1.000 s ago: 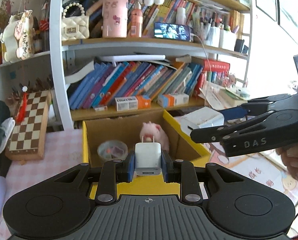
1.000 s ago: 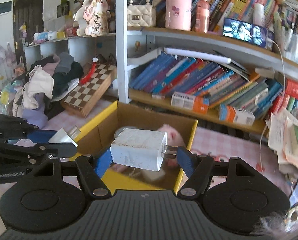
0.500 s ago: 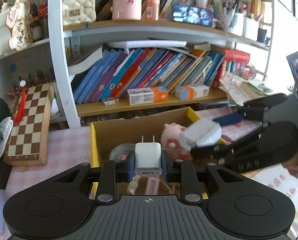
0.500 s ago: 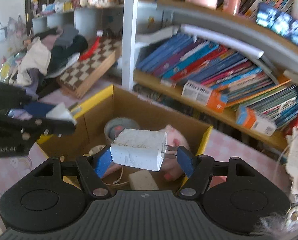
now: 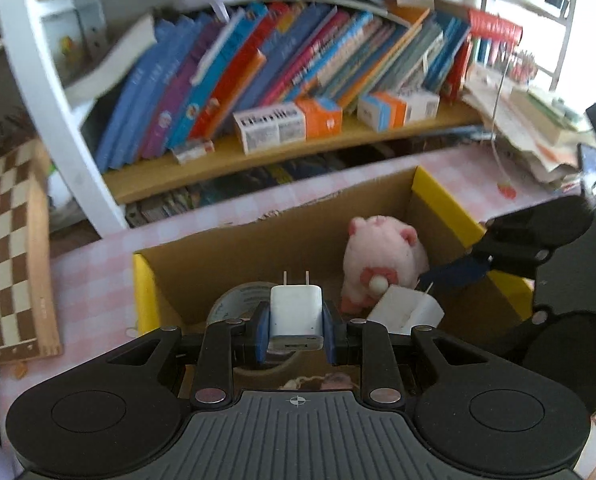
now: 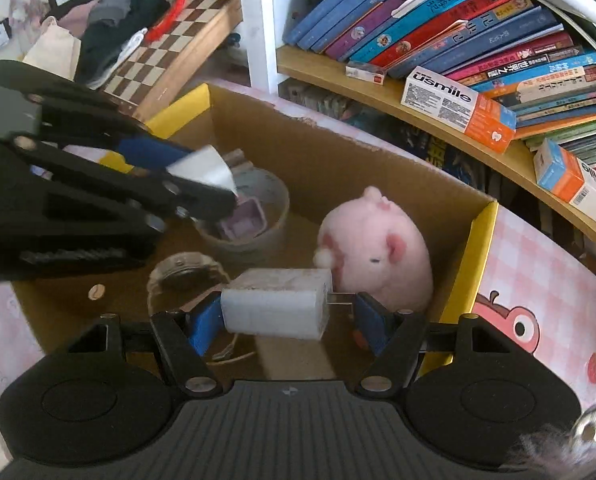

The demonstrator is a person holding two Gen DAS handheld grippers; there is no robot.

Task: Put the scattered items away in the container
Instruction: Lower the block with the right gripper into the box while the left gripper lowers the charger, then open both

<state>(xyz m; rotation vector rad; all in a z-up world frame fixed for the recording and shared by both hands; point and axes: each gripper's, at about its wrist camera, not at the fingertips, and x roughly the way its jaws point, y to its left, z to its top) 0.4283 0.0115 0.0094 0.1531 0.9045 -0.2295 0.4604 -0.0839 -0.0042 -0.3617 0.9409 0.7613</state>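
Two white chargers [image 5: 296, 312] [image 6: 276, 306] above yellow-rimmed cardboard box [image 6: 484, 240]

A left gripper [image 5: 296, 330] clamps a small white charger [image 5: 296, 314], prongs pointing up, above an open cardboard box [image 5: 234, 256] with yellow flaps. Inside sit a pink plush pig [image 5: 382, 262] and a round tub (mostly hidden). The right gripper [image 5: 438, 292] holds a second white charger [image 5: 406, 312] just beside the pig. Behind, a shelf of leaning books [image 5: 266, 68].

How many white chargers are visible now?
2. One charger is in the left gripper, the other charger in the right gripper; both are over the box. More may lie hidden inside.
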